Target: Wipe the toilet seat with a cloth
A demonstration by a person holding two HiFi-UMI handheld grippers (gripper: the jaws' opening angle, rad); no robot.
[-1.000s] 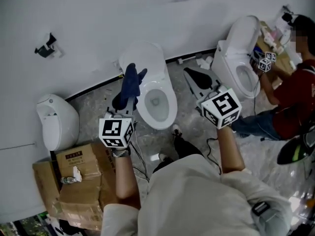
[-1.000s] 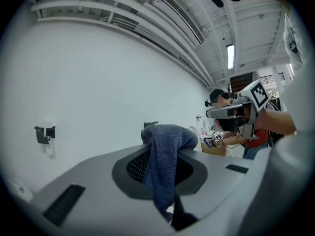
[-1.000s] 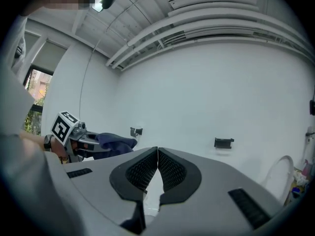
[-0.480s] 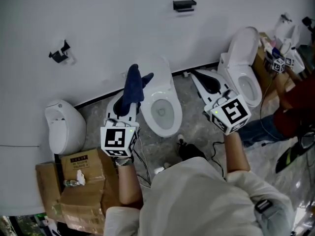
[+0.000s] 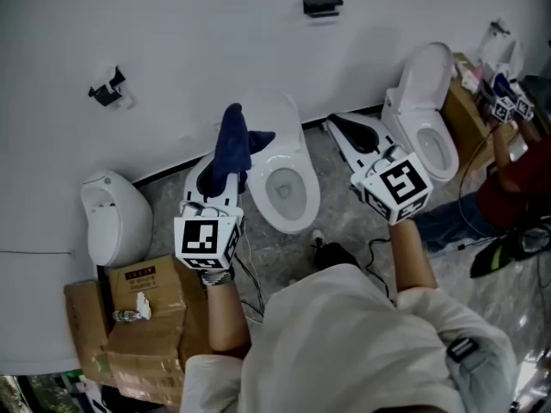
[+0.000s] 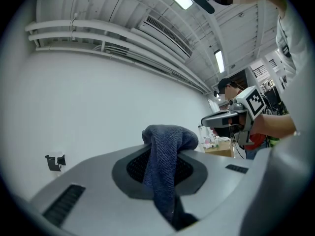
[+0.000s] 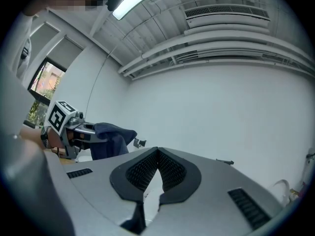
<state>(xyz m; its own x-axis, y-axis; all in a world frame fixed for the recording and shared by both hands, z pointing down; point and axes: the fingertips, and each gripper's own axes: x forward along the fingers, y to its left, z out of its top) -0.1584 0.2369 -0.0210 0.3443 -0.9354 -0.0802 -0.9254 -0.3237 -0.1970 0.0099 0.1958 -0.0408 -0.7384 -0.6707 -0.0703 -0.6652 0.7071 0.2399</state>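
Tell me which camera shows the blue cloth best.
The left gripper view: the cloth fills the middle, clamped in the left gripper, its weave plain. The head view shows the cloth smaller, from above. The right gripper view catches the cloth small, off to the left.

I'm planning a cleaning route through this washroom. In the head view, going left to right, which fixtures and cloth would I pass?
From the left: white rounded ceramic fixture → dark blue cloth → middle white toilet with raised lid → second white toilet with raised lid.
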